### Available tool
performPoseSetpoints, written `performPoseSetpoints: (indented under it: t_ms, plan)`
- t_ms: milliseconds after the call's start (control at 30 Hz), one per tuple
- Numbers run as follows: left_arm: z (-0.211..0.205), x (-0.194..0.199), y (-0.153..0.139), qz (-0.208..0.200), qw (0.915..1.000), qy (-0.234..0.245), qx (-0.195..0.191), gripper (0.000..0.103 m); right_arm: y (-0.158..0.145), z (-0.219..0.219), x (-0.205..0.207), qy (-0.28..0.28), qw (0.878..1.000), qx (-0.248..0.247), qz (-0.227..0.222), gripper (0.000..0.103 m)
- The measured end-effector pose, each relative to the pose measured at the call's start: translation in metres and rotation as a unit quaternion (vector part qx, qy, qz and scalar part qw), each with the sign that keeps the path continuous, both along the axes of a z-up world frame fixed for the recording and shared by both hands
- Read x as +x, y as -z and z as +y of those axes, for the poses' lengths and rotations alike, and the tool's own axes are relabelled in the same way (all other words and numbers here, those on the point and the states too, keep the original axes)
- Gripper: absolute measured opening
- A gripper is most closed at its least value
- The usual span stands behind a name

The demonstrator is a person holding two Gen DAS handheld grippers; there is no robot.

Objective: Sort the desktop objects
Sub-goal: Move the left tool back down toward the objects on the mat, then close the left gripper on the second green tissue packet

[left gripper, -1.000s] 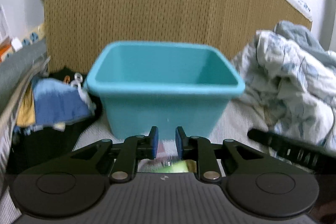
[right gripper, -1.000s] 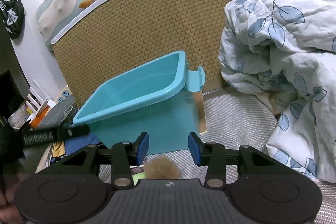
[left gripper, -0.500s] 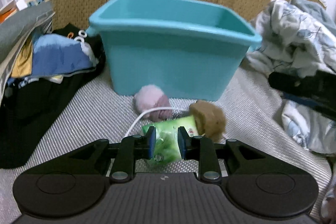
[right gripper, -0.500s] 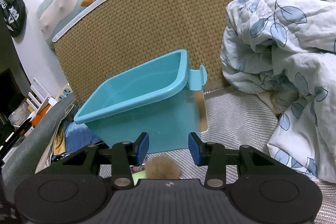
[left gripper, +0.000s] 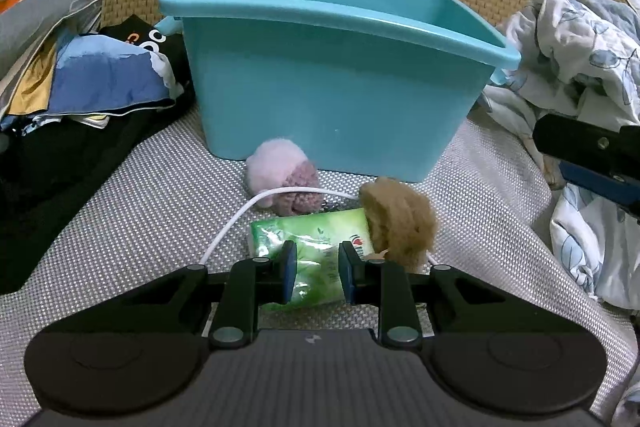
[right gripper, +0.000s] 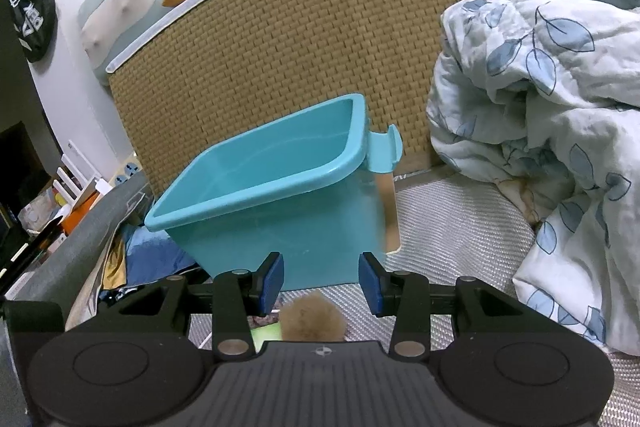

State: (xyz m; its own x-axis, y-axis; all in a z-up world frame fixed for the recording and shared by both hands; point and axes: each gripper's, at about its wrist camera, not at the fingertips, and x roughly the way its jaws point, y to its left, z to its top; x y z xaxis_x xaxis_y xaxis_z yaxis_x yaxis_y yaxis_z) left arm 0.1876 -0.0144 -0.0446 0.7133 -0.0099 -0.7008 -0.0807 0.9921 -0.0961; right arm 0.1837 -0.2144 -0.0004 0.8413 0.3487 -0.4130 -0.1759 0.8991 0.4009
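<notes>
**Left claw at the green packet**

My left claw (left gripper: 317,273) straddles the green packet (left gripper: 310,241), jaws parted, pads either side; I cannot tell if they touch it. The packet lies before the bin (left gripper: 332,87), beside the brown pompom (left gripper: 400,223) and pink pompom (left gripper: 282,179). My right claw (right gripper: 321,278) hangs open, empty, above the brown pompom.

Surface: grey woven mat (left gripper: 132,211) over bed.
On it: teal bin (left gripper: 332,99), pink pompom (left gripper: 280,177), brown pompom (left gripper: 398,219), green packet (left gripper: 316,247), white cable (left gripper: 240,219), floral quilt (right gripper: 552,131), clothes pile (left gripper: 92,87).
</notes>
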Motion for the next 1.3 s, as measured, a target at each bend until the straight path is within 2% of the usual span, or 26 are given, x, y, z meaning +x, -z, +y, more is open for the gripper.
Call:
performPoseSetpoints:
  t_ms: [100,167,267,333,667,767,833,967,1100,1300]
  plan:
    - [-0.001,0.002,0.001,-0.001,1.0,-0.004,-0.008,0.039,0.0,-0.002,0.001,0.003,1.0,0.004,0.001,0.045]
    - [-0.003,0.003,0.001,-0.001,0.9999,-0.007,-0.009,0.041,0.0,-0.004,0.002,0.006,1.0,0.007,0.002,0.045]
    - [-0.007,0.003,0.001,-0.005,0.9999,-0.01,0.008,0.043,-0.001,-0.005,0.002,0.006,1.0,0.009,0.002,0.045]
    - [-0.009,0.002,0.001,-0.01,0.9996,-0.015,0.022,0.054,-0.001,-0.004,0.001,0.005,1.0,0.009,0.001,0.045]
    - [-0.015,0.008,0.001,-0.017,0.998,-0.027,0.055,0.056,-0.002,-0.003,0.0,0.002,1.0,0.005,-0.002,0.045]
    - [-0.023,0.011,0.004,-0.007,0.9971,-0.024,0.072,0.062,-0.002,-0.004,0.001,0.004,1.0,0.007,-0.002,0.045]
    - [-0.028,0.012,0.007,-0.002,0.9967,-0.022,0.078,0.072,-0.002,-0.005,0.001,0.006,1.0,0.01,-0.001,0.045]
    - [-0.031,0.013,0.011,-0.005,0.996,-0.033,0.083,0.073,-0.003,-0.006,0.0,0.006,1.0,0.013,-0.004,0.045]
    - [-0.026,0.015,0.013,-0.002,0.9946,-0.053,0.089,0.078,-0.005,-0.007,-0.001,0.004,1.0,0.016,-0.008,0.052]
    - [-0.022,0.011,0.019,0.002,0.995,-0.04,0.092,0.081,-0.005,-0.009,0.002,0.006,1.0,0.021,-0.008,0.052]
